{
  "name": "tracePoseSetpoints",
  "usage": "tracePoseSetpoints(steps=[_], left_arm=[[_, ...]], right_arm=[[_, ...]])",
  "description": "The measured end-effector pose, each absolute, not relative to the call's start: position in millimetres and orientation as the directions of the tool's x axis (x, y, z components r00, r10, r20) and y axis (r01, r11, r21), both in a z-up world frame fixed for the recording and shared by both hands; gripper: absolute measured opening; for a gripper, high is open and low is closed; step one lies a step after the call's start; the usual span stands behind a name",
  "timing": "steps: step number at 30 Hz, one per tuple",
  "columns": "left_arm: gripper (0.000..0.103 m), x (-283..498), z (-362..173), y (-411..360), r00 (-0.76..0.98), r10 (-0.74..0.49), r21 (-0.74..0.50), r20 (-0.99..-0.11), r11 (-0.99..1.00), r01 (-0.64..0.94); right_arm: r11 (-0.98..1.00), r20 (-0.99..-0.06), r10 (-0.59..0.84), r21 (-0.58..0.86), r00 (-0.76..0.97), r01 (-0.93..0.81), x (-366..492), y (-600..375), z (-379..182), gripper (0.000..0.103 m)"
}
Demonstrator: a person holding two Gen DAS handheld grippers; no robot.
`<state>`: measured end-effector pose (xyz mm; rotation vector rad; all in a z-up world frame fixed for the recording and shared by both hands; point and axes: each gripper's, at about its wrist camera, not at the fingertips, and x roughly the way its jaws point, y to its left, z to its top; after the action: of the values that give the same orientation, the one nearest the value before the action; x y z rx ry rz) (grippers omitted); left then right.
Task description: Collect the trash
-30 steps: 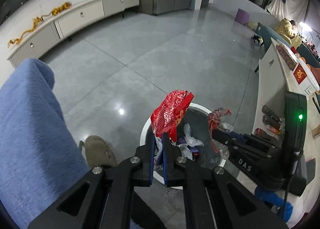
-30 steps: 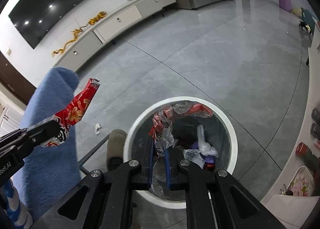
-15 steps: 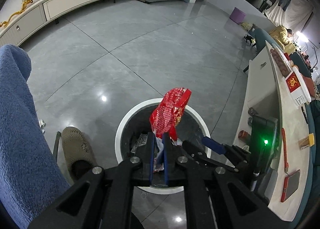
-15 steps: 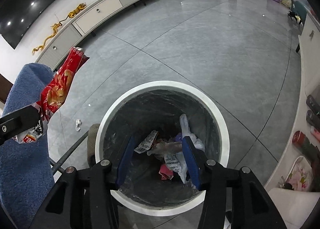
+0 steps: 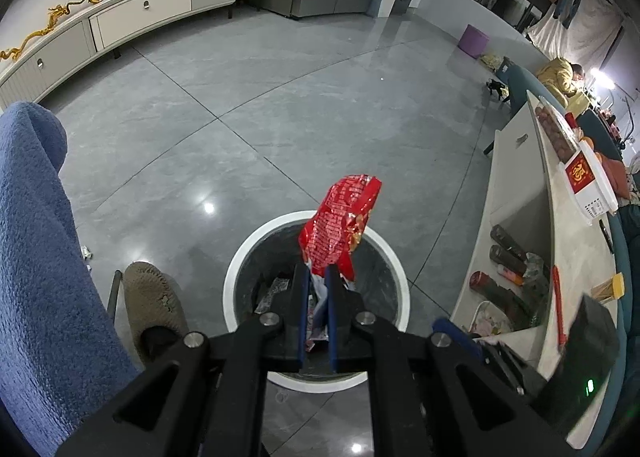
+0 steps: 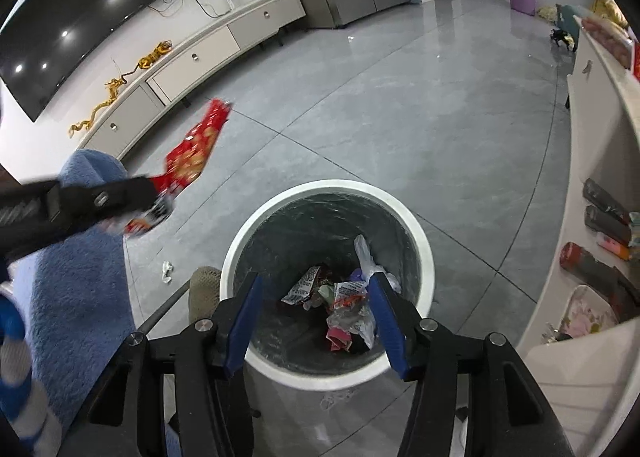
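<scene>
My left gripper (image 5: 316, 281) is shut on a red snack wrapper (image 5: 340, 225) and holds it upright above the white-rimmed trash bin (image 5: 236, 277). In the right wrist view the left gripper (image 6: 152, 193) and its red wrapper (image 6: 192, 153) are left of the bin (image 6: 424, 253). My right gripper (image 6: 316, 289) is open and empty over the bin's mouth. Several wrappers and a plastic bag (image 6: 348, 305) lie at the bottom of the bin.
A blue-clad leg (image 5: 36, 257) and a brown slipper (image 5: 152, 297) are left of the bin. A small white scrap (image 6: 167, 270) lies on the grey floor. A white counter (image 5: 516, 217) with bottles and clutter runs along the right. A low cabinet (image 5: 140, 17) lines the far wall.
My right gripper opened and dropped its crumpled plastic trash into the bin. My left gripper has kept hold of the red wrapper and shifted to above the bin.
</scene>
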<state>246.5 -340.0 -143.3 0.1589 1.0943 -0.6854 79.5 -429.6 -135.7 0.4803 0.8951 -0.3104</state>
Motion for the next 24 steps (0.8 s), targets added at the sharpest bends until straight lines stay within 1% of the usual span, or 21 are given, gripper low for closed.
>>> tracePoseSetpoints(steps=[6,7,8,9,10,11,12,15,19,24], left_arm=[[0.009,239,-139,-345,0.265,-0.441,-0.217,-0.858,0.777,0.591],[0.009,238,-139,-345,0.26,-0.441,-0.221,-0.859,0.778,0.589],[0.014,238,-140,-345,0.257,-0.443,-0.225,-0.859,0.778,0.586],[0.03,238,-140,-344,0.254,-0.447,-0.232,-0.858,0.777,0.585],[0.043,238,-140,-343,0.25,-0.455,-0.245,-0.855,0.777,0.58],[0.065,238,-139,-340,0.264,-0.46,-0.25,-0.848,0.785,0.566],[0.068,237,-137,-339,0.283,-0.461,-0.248,-0.841,0.793,0.556],[0.068,236,-135,-339,0.279,-0.467,-0.258,-0.839,0.793,0.552],[0.068,225,-122,-328,0.336,-0.464,-0.228,-0.82,0.802,0.552],[0.068,199,-92,-297,0.483,-0.433,-0.141,-0.761,0.837,0.528]], right_arm=[[0.859,-0.781,-0.114,0.233,0.614,0.456,65,-426,-113,0.054],[0.86,-0.777,-0.121,0.229,0.618,0.456,62,-426,-110,0.054],[0.86,-0.773,-0.127,0.226,0.621,0.457,60,-425,-108,0.054],[0.86,-0.768,-0.131,0.226,0.627,0.457,56,-425,-106,0.055],[0.86,-0.763,-0.133,0.229,0.632,0.457,53,-425,-103,0.055],[0.86,-0.761,-0.135,0.228,0.634,0.457,50,-426,-102,0.055],[0.86,-0.76,-0.141,0.223,0.635,0.458,47,-426,-100,0.055],[0.863,-0.756,-0.157,0.207,0.635,0.461,41,-426,-96,0.055],[0.866,-0.749,-0.171,0.196,0.641,0.46,36,-427,-90,0.055],[0.887,-0.72,-0.19,0.166,0.668,0.431,38,-412,-74,0.055]])
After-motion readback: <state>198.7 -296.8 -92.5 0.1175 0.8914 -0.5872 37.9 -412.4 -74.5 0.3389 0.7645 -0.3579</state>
